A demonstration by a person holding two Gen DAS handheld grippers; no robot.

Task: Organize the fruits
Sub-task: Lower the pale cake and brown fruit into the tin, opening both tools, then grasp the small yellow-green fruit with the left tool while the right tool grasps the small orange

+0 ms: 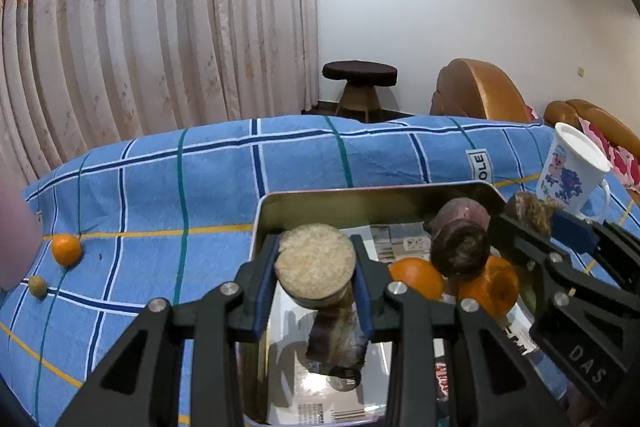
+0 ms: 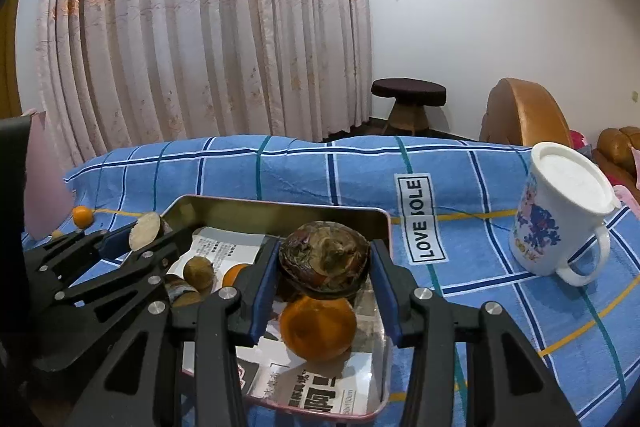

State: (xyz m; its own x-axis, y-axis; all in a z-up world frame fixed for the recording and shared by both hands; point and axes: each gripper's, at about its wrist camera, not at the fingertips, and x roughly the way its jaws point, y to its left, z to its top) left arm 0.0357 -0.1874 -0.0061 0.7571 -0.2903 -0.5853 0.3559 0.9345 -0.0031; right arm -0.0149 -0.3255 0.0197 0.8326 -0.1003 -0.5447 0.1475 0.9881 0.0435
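Note:
My left gripper (image 1: 315, 247) is shut on a stubby purple-skinned stalk piece (image 1: 316, 267) with a pale cut end, held over the metal tray (image 1: 280, 203). Two oranges (image 1: 416, 277) and a purple-brown chunk (image 1: 460, 239) lie in the tray. My right gripper (image 2: 325, 251) is shut on a dark brown wrinkled round fruit (image 2: 324, 261), just above an orange (image 2: 318, 327) in the tray (image 2: 280, 211). A small brown fruit (image 2: 198, 271) lies further left in the tray. In the right wrist view the left gripper (image 2: 132, 239) shows at the left with its stalk piece (image 2: 144, 231).
A blue checked cloth (image 1: 160, 187) covers the surface. A loose orange (image 1: 66, 248) and a small tan fruit (image 1: 37, 285) lie on it at the left. A white lidded mug (image 2: 560, 215) stands right of the tray. A stool, curtains and armchairs are behind.

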